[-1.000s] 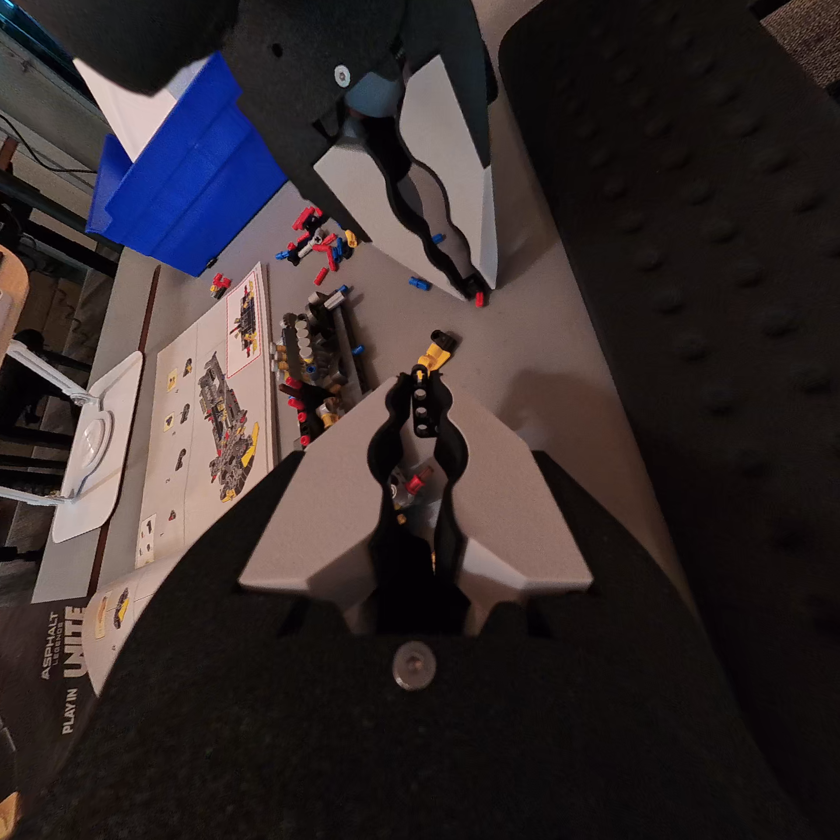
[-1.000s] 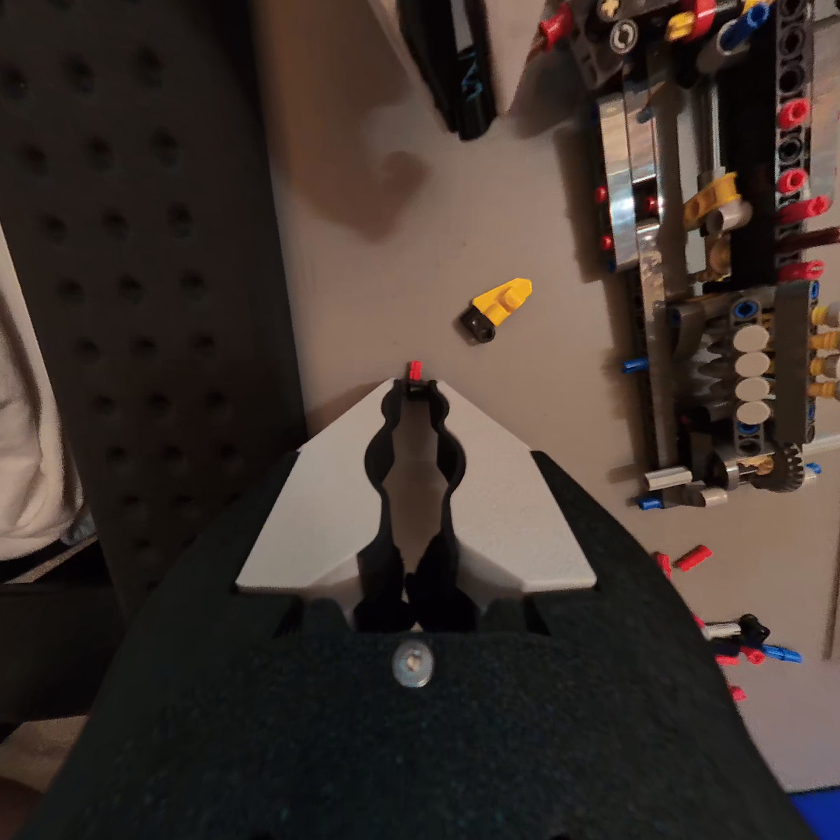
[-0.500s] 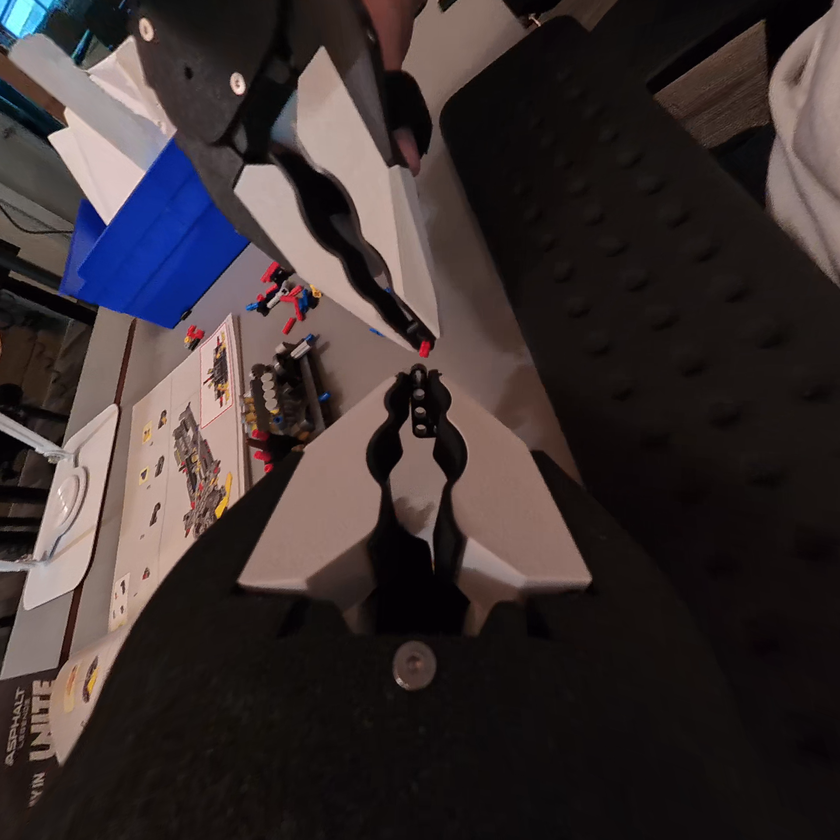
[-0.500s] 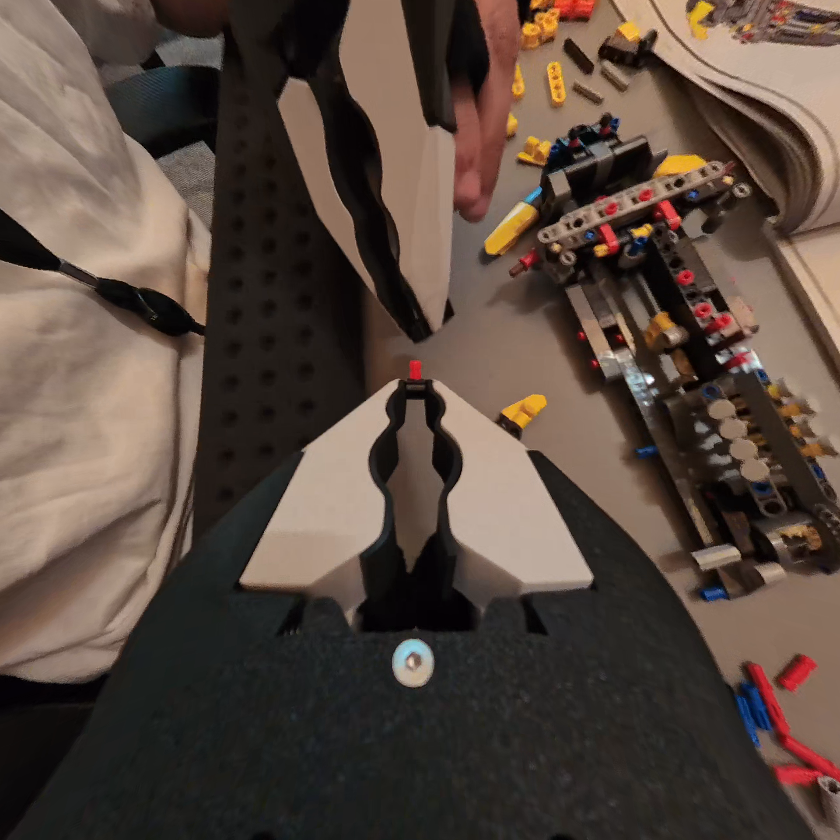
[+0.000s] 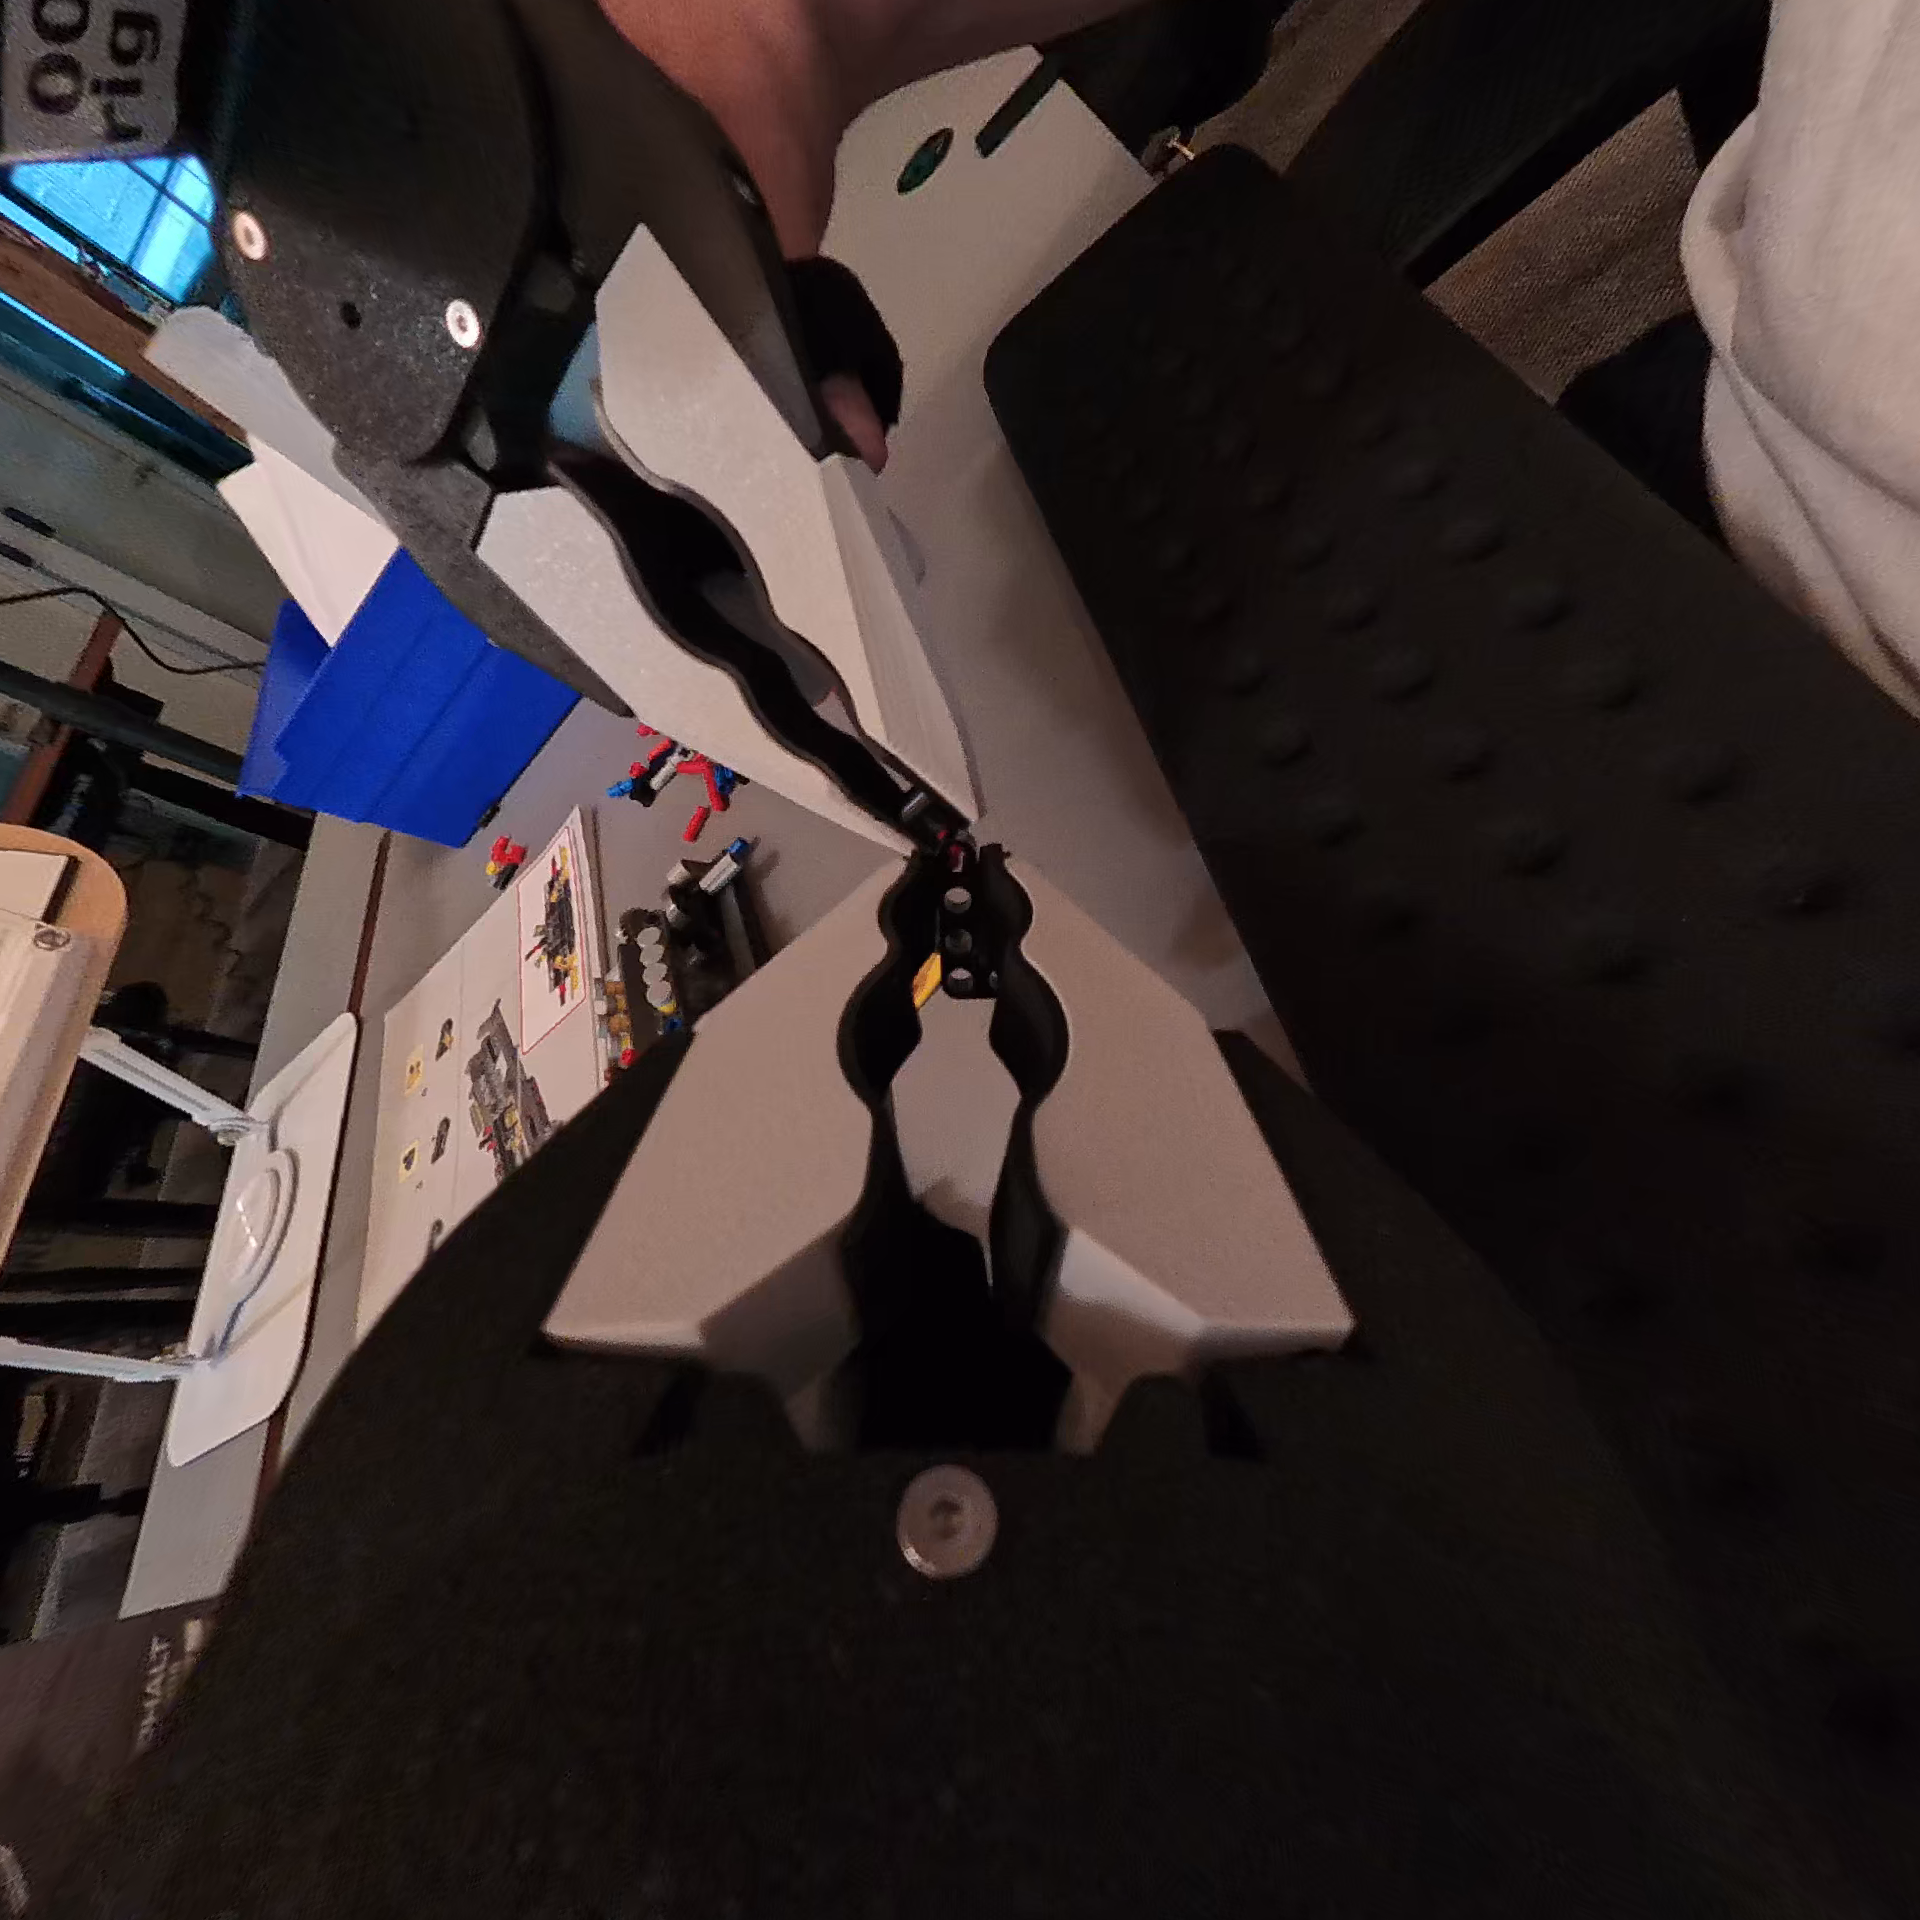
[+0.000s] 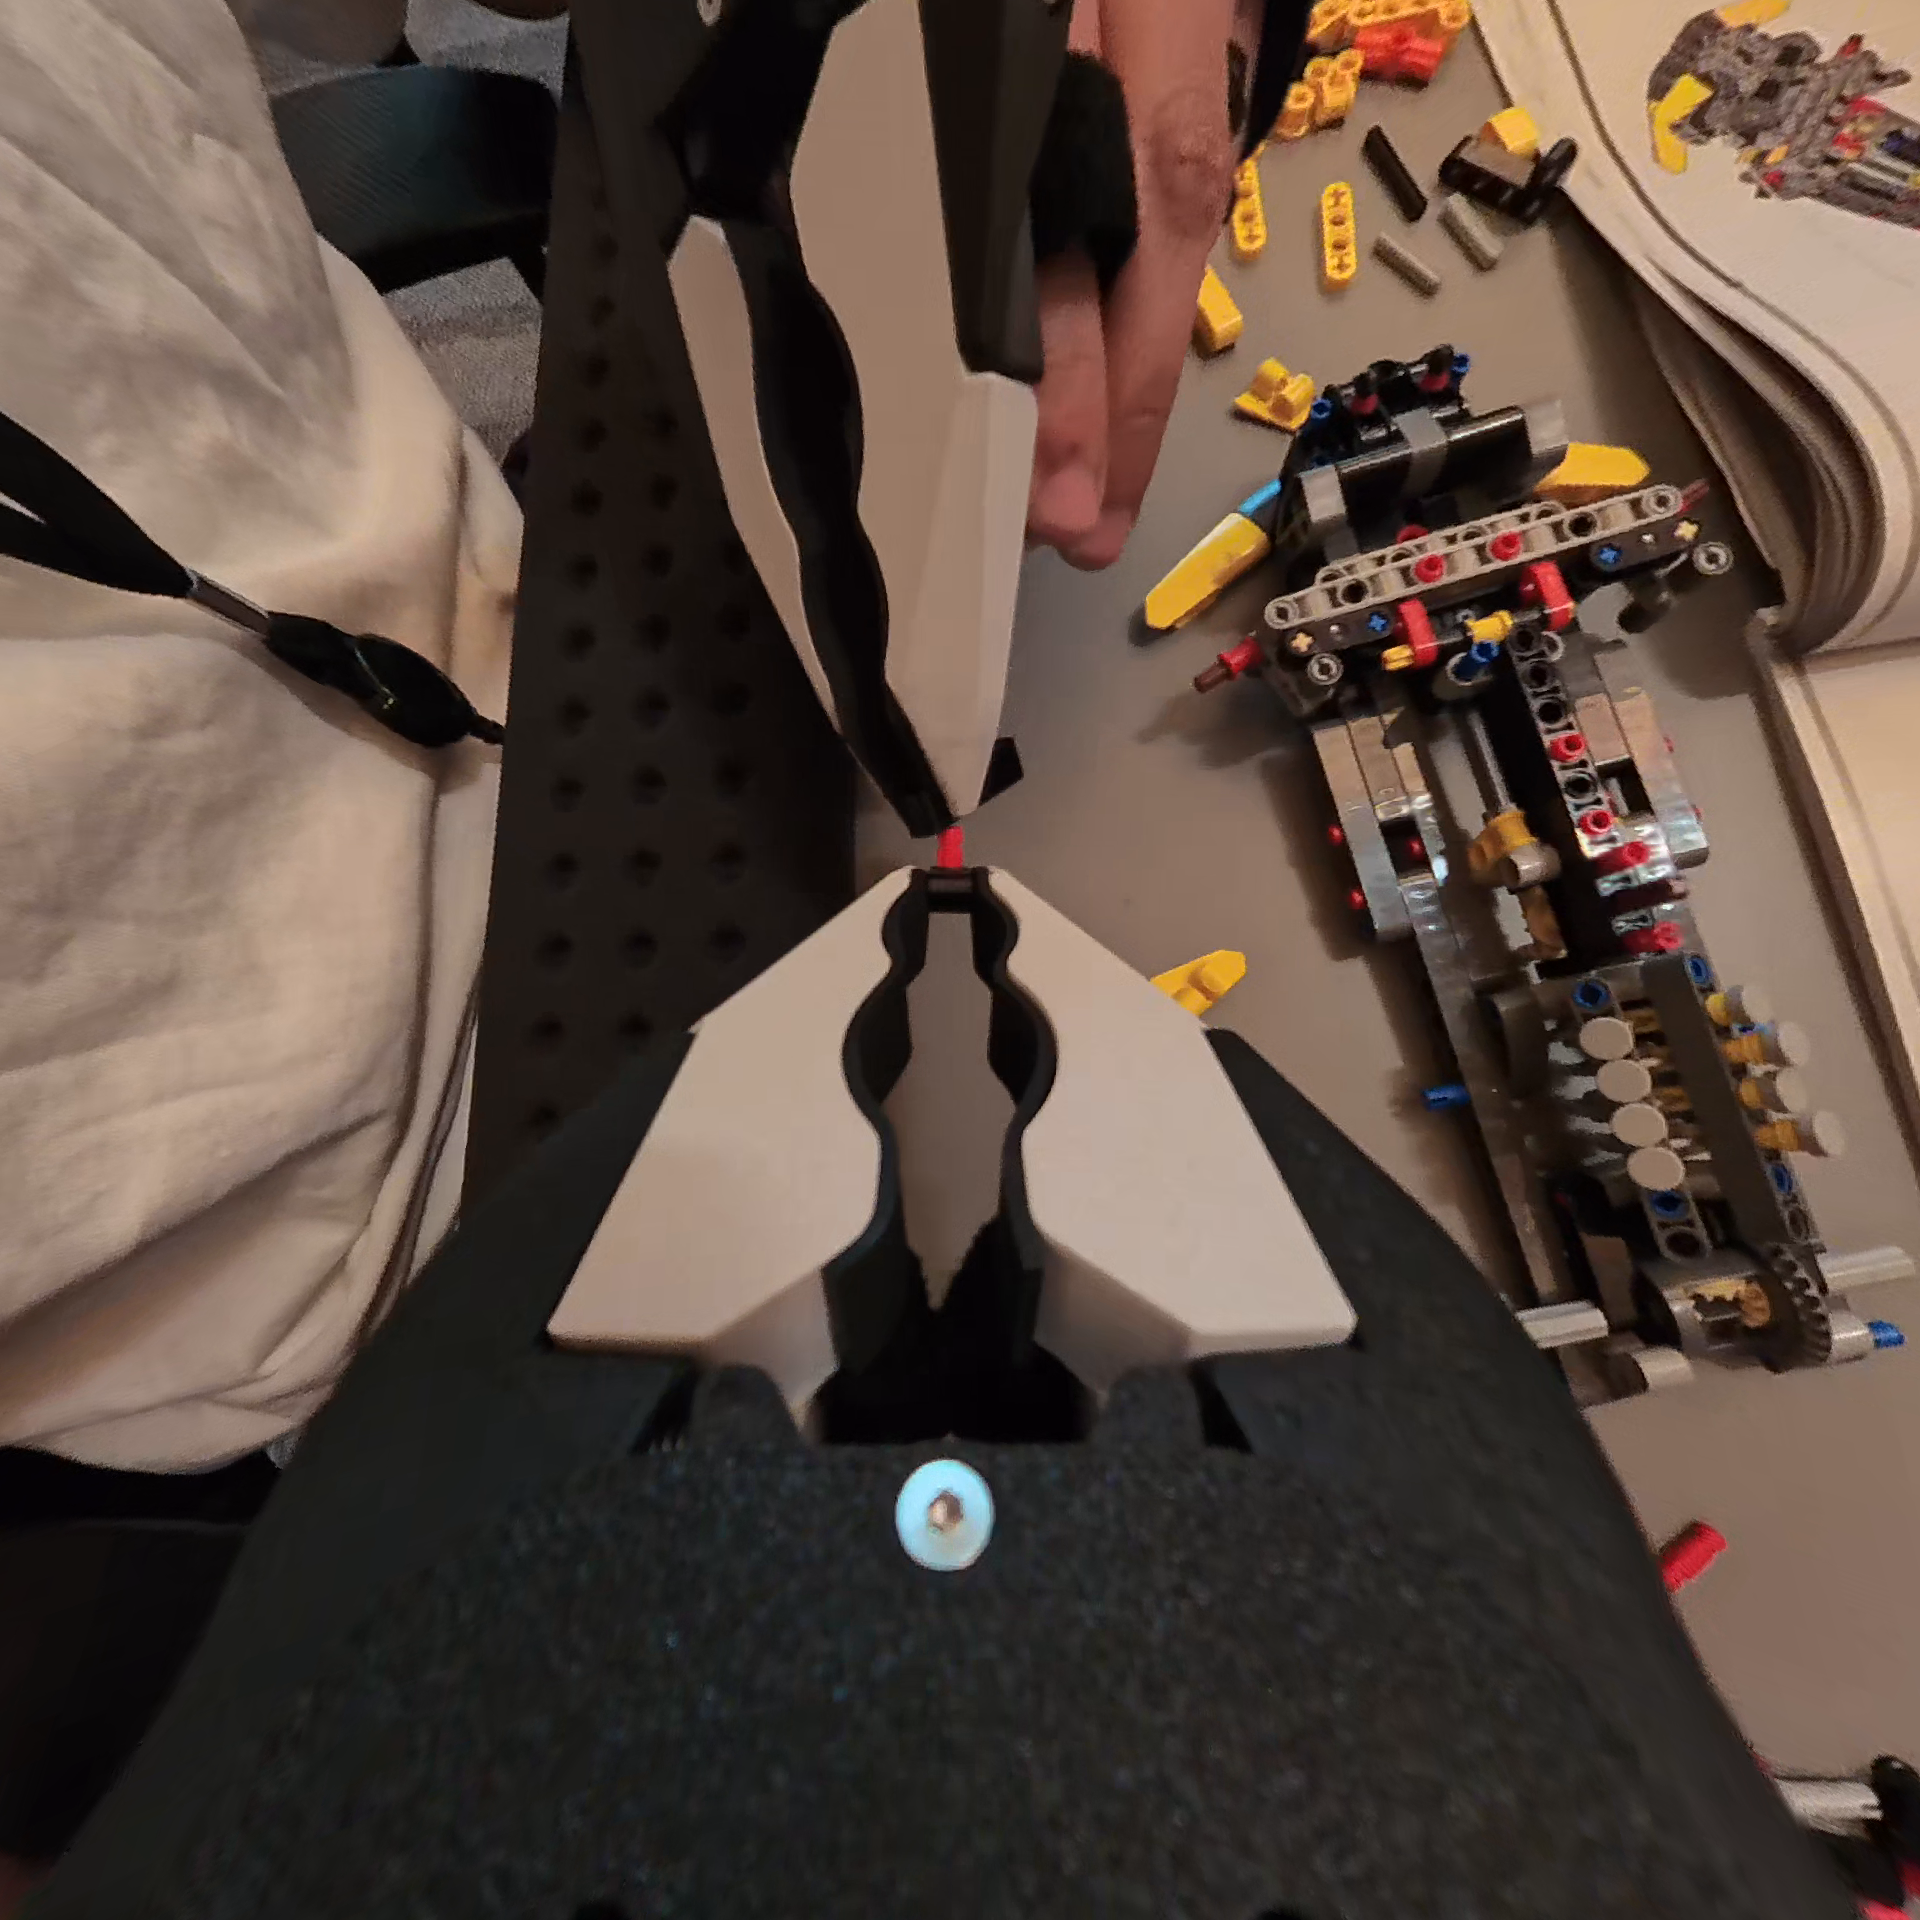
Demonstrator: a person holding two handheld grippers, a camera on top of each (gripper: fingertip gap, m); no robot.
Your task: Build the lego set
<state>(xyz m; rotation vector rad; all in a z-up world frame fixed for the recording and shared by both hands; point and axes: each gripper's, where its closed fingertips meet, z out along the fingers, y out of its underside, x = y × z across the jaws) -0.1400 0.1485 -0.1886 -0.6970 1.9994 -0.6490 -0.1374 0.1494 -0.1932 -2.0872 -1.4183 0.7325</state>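
Now our right tongs point(image 6: 948, 883) pinch a tiny, stiff red pin point(image 6: 947, 848); left tongs point(image 5: 961, 862) clamp the black beam point(image 5: 961, 940), probably touching the pin.

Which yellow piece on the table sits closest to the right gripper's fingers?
The small yellow wedge piece, lying alone just off the right gripper, partly hidden behind its finger. The other loose yellow pieces lie farther off, beyond the built chassis.

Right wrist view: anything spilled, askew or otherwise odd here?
Nothing stands out. Loose pieces lie scattered on the table around the car build, normal for a build. The right claw holds a red pin up to the left claw.
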